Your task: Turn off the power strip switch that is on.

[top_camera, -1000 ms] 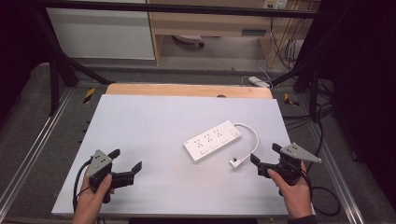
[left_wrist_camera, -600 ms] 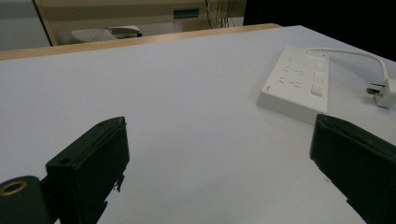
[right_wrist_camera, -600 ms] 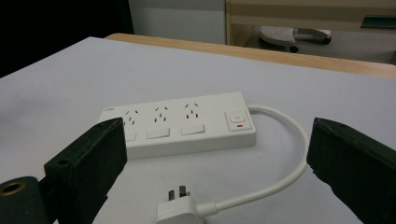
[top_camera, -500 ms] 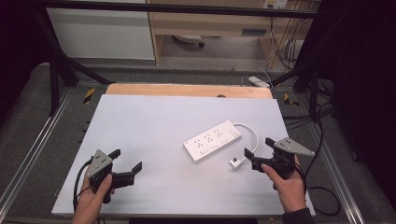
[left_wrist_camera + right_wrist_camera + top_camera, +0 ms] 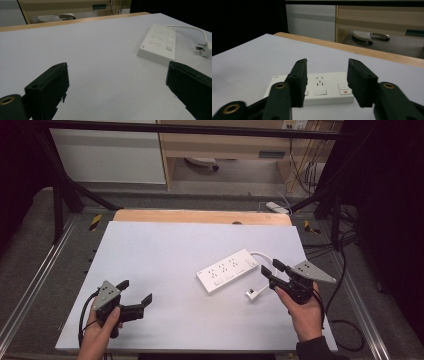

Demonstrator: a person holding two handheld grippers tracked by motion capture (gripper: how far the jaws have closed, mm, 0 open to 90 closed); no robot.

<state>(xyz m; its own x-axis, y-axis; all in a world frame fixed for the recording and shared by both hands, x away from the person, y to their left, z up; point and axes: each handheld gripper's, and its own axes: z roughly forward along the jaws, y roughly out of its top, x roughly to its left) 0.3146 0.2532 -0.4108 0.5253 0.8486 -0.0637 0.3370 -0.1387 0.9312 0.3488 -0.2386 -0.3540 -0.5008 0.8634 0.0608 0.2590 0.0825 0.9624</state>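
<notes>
1. I see the white power strip (image 5: 227, 270) lying flat on the worktop (image 5: 165, 255), right of the middle and nearer the right edge, set at a slant with its switch end toward the far right corner.
2. Its white cord (image 5: 263, 262) loops out of that end and curls back toward the near edge, ending in the plug (image 5: 252, 293), which rests on the worktop just near the strip's right end.
3. My right gripper (image 5: 273, 271) hovers by the right edge, just beyond the plug, its jaws pointing at the strip.
4. In the right gripper view those jaws have just been closing and stand partly apart, with nothing between them; the strip (image 5: 322, 86) lies past the tips, untouched.
5. My left gripper (image 5: 135, 294) sits near the near left corner, well apart from the strip, held in my left hand (image 5: 97, 332).
6. In the left gripper view its jaws are spread wide and empty over bare worktop, with the strip (image 5: 158, 42) and plug (image 5: 203, 48) off toward the right of that view.
7. A wooden board (image 5: 200, 216) borders the worktop's far edge.
</notes>
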